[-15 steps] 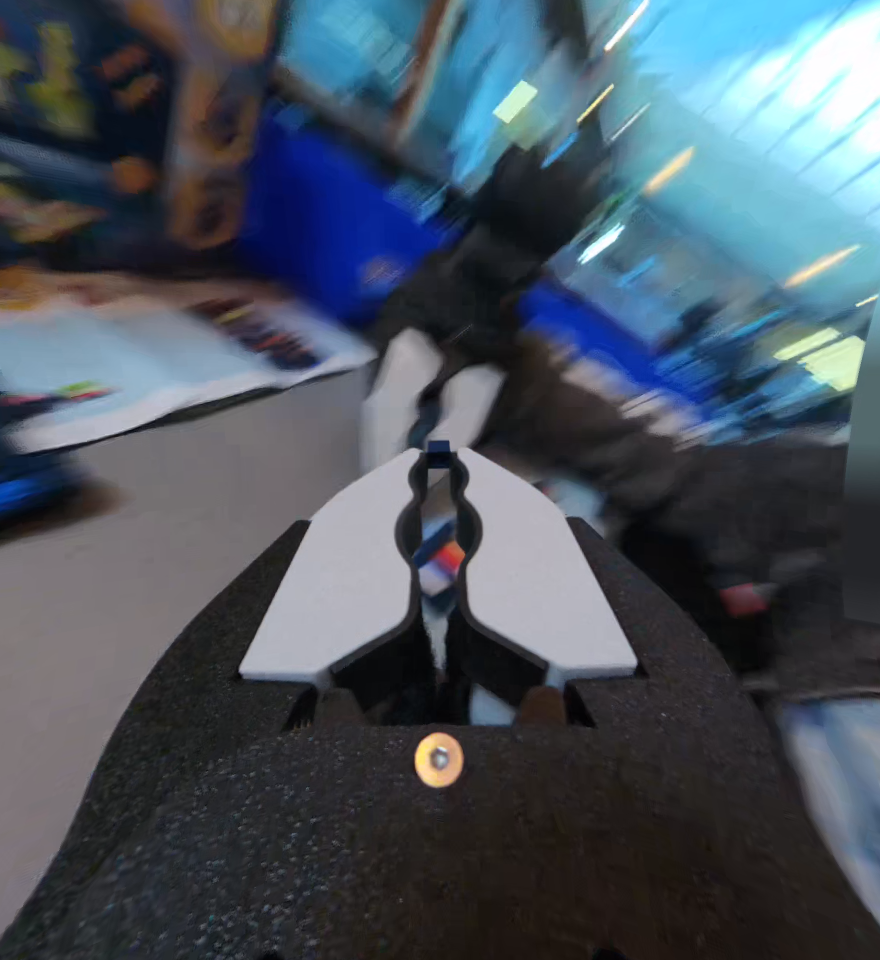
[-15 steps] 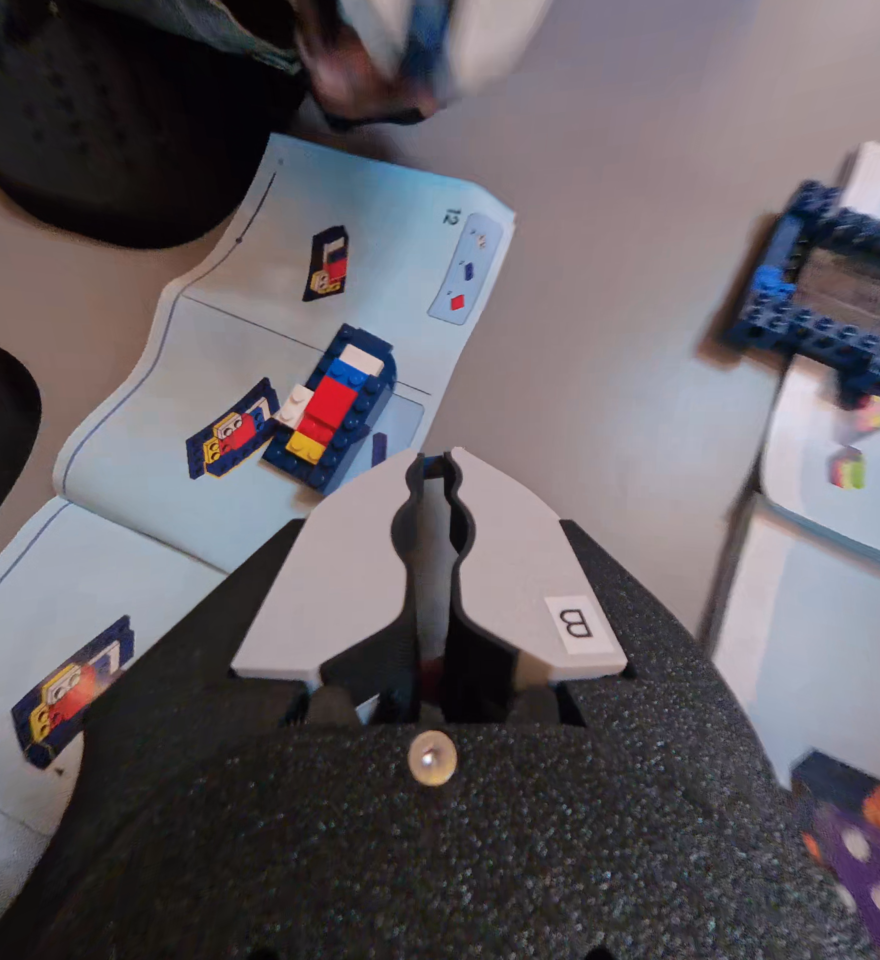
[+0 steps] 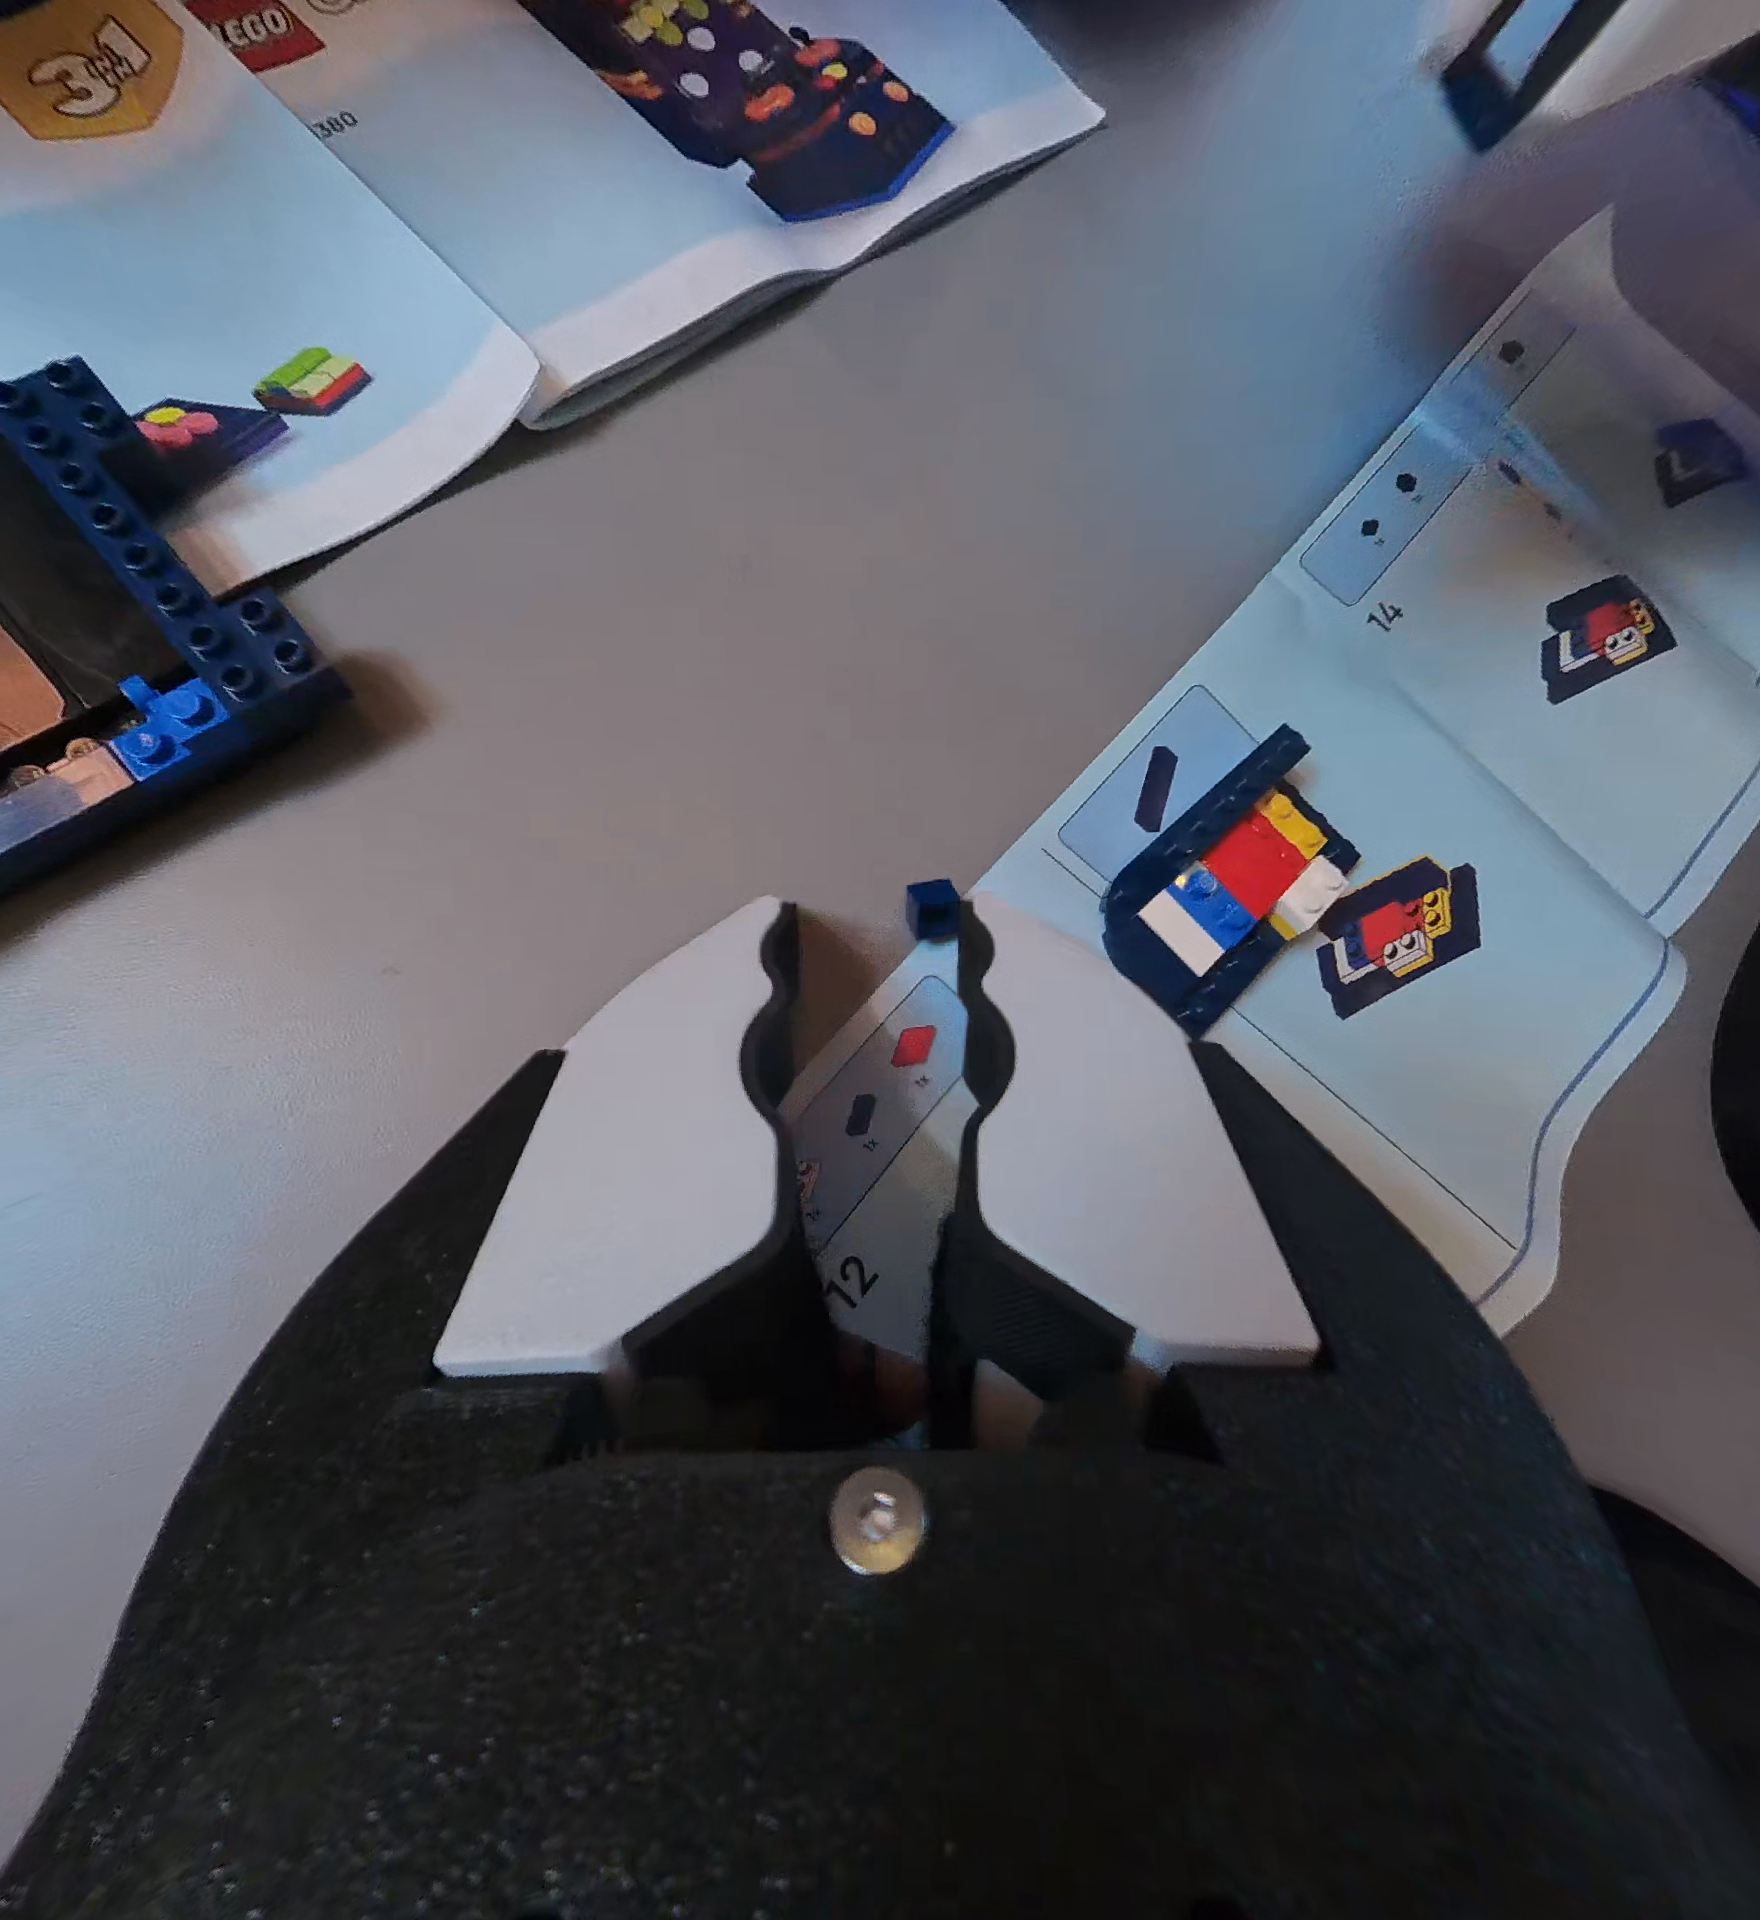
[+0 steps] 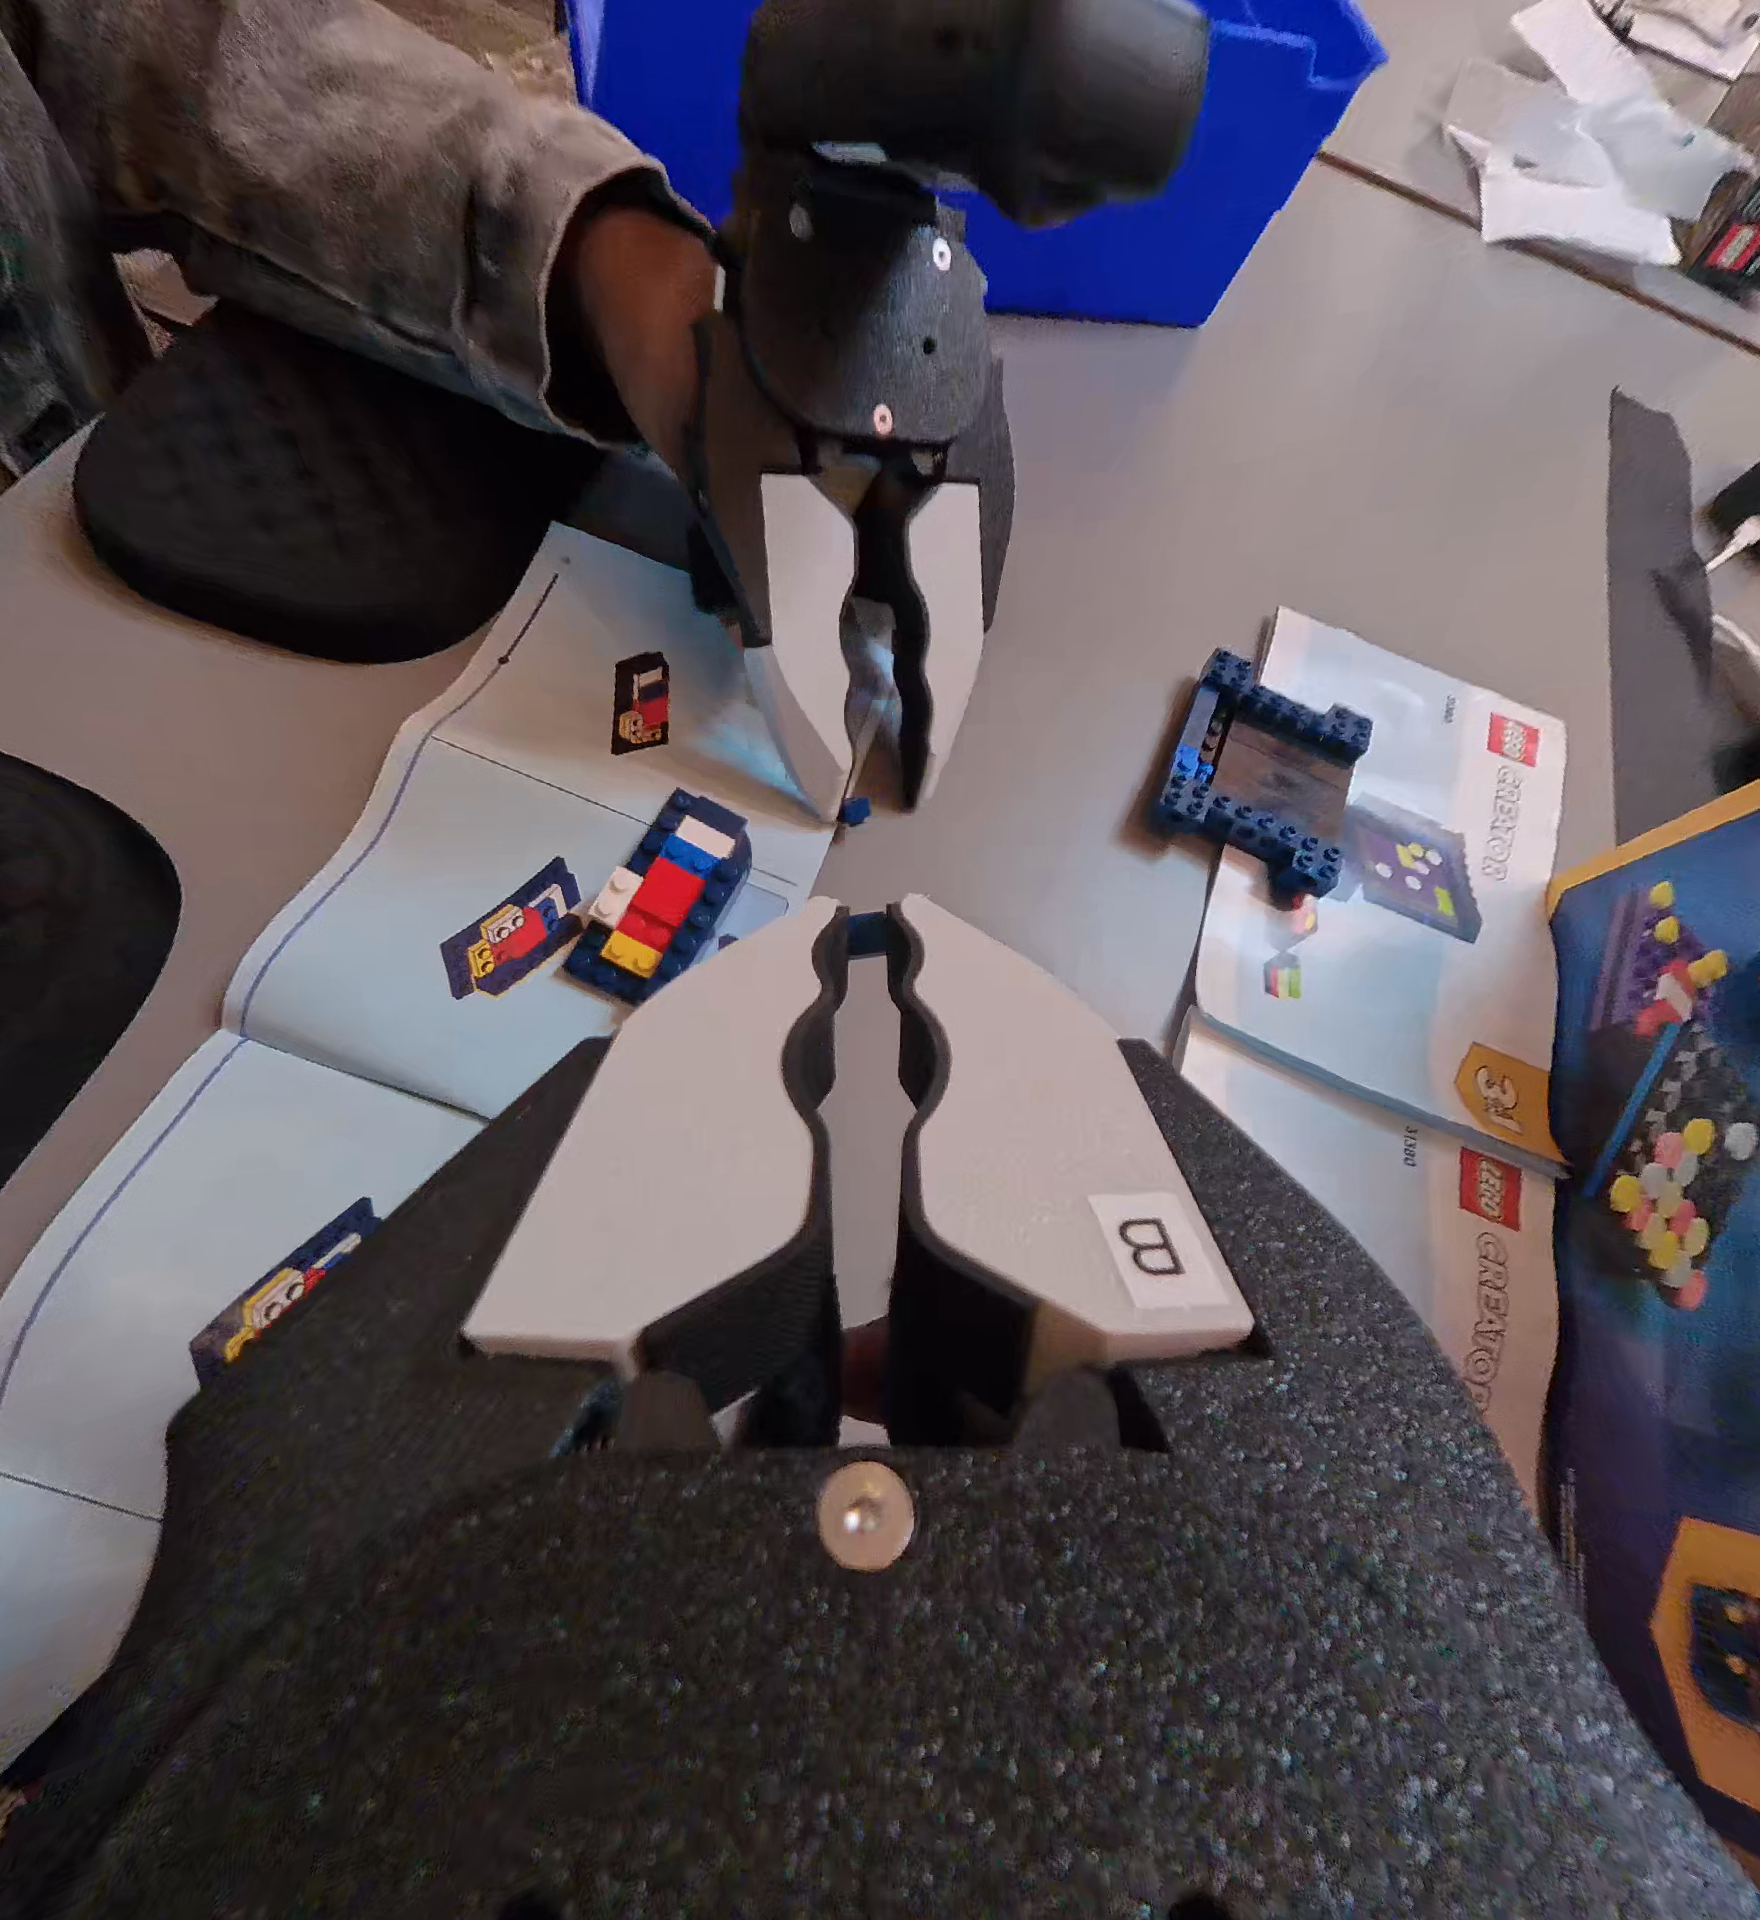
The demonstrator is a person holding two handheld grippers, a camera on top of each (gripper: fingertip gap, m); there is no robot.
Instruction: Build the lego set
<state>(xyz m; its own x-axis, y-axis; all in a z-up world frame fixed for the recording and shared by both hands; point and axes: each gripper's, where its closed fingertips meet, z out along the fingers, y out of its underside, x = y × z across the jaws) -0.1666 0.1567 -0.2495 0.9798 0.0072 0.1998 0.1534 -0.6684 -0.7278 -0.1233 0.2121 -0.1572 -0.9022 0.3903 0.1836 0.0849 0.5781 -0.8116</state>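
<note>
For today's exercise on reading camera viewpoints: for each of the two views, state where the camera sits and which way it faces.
Left wrist view: on the left gripper, looking down at the grey table; its open fingers show beside a small dark blue brick.
Right wrist view: on the right gripper, facing the left gripper and a sleeved hand.
Both share the multicoloured brick model on the open instruction booklet.

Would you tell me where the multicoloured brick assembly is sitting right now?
The multicoloured brick assembly lies on the open instruction booklet, right of the left gripper in its view, beside a printed picture of the same build.
</note>
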